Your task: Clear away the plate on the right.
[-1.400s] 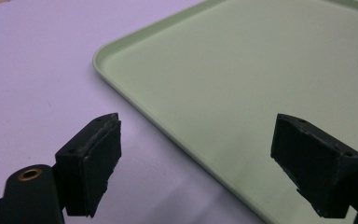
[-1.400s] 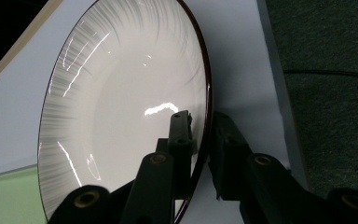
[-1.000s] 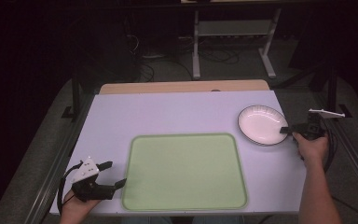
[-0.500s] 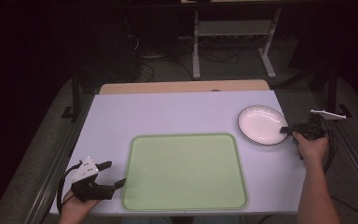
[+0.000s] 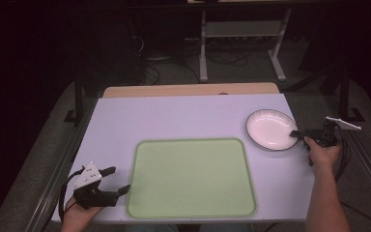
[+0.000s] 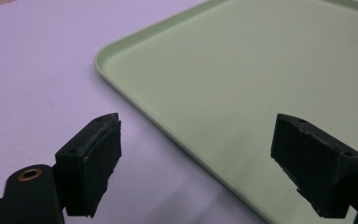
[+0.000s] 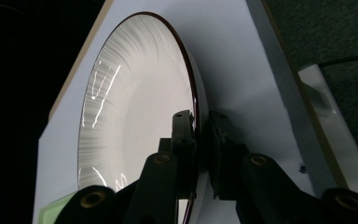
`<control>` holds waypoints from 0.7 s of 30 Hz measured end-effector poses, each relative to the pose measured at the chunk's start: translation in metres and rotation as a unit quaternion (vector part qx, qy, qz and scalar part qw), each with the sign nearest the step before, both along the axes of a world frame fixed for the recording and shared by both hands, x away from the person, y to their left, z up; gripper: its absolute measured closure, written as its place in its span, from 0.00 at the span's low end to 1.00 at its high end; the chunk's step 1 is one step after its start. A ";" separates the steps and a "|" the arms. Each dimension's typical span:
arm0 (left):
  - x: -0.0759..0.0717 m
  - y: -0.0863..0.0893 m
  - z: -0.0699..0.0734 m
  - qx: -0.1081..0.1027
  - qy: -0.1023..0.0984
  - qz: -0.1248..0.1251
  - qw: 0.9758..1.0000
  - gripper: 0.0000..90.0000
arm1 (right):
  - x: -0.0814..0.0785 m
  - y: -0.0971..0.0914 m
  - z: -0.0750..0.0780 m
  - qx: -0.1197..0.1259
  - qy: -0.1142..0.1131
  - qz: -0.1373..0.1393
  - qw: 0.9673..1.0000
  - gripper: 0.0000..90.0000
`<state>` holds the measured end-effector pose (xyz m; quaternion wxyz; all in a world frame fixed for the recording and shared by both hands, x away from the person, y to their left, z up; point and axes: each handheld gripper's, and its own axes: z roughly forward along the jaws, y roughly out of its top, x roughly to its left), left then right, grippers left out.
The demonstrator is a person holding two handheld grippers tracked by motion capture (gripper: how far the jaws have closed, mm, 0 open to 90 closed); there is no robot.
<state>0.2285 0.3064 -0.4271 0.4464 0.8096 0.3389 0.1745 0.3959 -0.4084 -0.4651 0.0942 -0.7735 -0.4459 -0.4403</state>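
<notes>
Waiting at about seven o'clock on the table [image 5: 183, 116], the left gripper [image 5: 117, 181] rests on the lilac surface with its jaws spread wide and nothing between them, aimed at the near left corner of the green tray [image 5: 191, 178]. In the left gripper view, the tray's rim [image 6: 135, 100] runs just ahead of the open jaws, not touched. The tray lies bare across the near middle of the table.

Farther out, at about two o'clock, the white plate [image 5: 270, 129] sits flat on the table, near the tray's far right corner but apart from it. The right gripper [image 5: 295, 134] has its jaws pinched on the plate's right edge [image 7: 193, 105], one jaw inside the rim and one outside.

I judge the grasp made and the plate not yet lifted; carrying it, probably to the tray, remains.
</notes>
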 end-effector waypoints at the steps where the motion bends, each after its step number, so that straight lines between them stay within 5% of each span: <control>1: 0.000 0.000 0.000 0.000 0.000 0.000 1.000 0.18 | 0.000 0.000 -0.001 0.005 -0.001 -0.003 1.000 0.90; 21: 0.000 0.001 0.001 -0.001 -0.002 0.001 1.000 0.18 | -0.006 -0.004 0.005 0.026 -0.008 -0.011 1.000 0.89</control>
